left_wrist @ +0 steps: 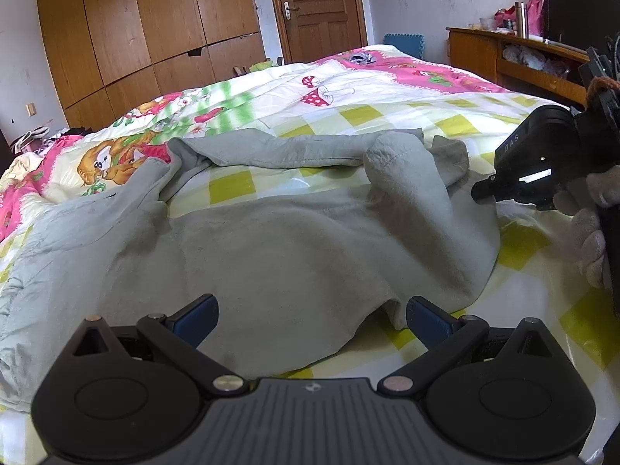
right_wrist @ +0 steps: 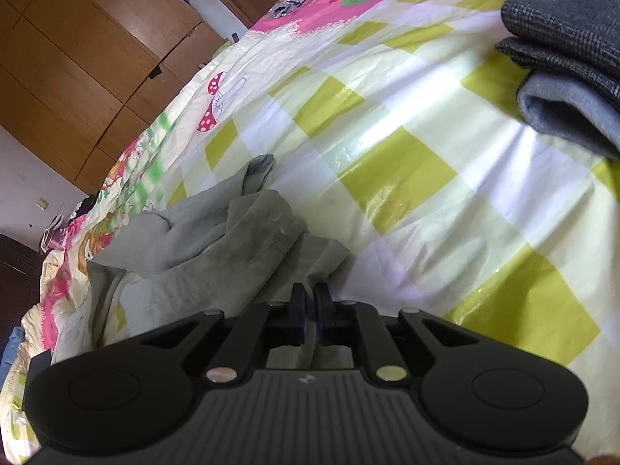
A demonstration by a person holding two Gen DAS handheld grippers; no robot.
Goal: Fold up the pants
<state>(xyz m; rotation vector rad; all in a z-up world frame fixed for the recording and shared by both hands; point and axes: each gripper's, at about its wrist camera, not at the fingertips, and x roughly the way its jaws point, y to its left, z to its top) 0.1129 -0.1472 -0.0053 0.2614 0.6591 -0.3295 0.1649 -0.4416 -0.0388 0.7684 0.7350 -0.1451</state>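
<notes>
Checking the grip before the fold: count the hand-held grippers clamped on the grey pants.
1. The right hand-held gripper is shut on the grey pants at their edge. The left hand-held gripper hangs open over the near edge, gripping nothing.

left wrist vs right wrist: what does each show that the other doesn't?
Left wrist only: the left gripper, open over the near edge of the grey pants, the panelled door, and a gloved hand.
Right wrist only: a stack of dark folded clothes.
Both: the pants, the right gripper shut on them, the checked sheet, the wardrobe.
</notes>
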